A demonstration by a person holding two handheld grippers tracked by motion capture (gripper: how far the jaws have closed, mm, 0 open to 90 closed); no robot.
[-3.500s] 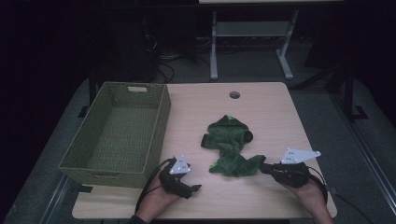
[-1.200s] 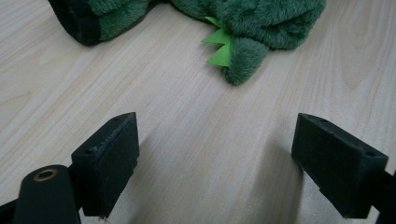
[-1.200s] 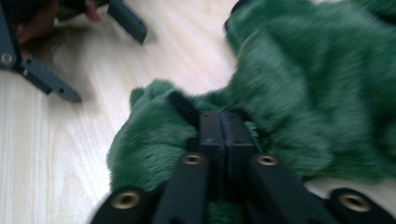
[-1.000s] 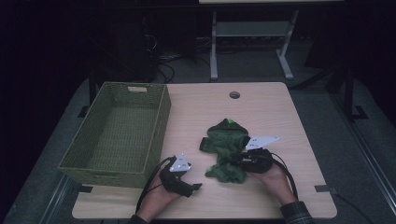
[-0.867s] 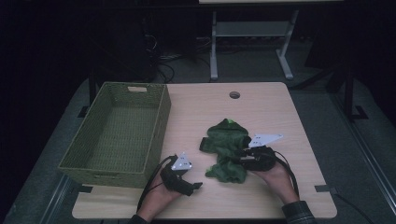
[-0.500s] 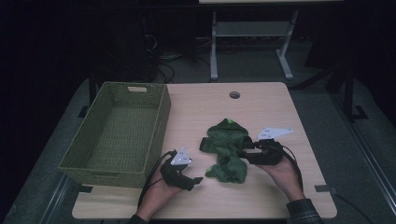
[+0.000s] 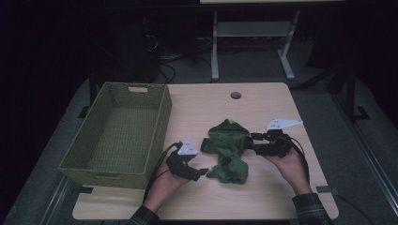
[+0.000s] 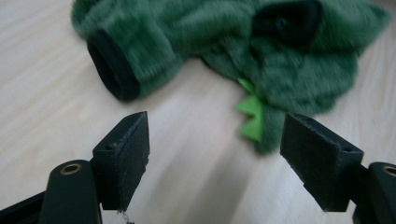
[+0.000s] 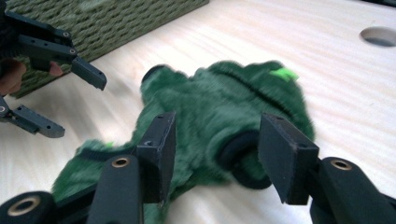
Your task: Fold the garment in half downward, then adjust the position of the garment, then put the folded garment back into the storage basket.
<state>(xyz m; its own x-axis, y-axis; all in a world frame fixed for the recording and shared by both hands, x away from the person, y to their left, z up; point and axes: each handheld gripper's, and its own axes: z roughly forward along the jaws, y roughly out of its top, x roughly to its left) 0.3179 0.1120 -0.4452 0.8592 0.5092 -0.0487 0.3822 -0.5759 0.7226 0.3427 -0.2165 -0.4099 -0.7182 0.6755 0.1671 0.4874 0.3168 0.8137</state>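
Since the earlier frame, the right gripper (image 7: 253,143) has drawn back slightly toward the right edge of the table (image 7: 263,98), and the left gripper (image 7: 199,173) has edged nearer the green fleece garment (image 7: 227,150). The garment lies crumpled near the middle of the table's front half, between the two grippers. A woven green basket (image 7: 94,159) sits empty along the left edge.

Both grippers are spread. In the right gripper view, the jaws straddle a black-edged cuff (image 9: 240,154) without closing on it. In the left gripper view, the jaws stand wide above bare wood, just short of another black-edged cuff (image 8: 112,67) and a bright green felt spike (image 8: 252,116).

The step in hand appears to be taking hold of the garment. To do it well, each gripper should probably close on a thick fold or cuff rather than loose pile, so the fabric does not slip.

The garment's full shape is hard to make out, being bunched and blurred. The person's forearms (image 7: 309,208) are cut off at the bottom.
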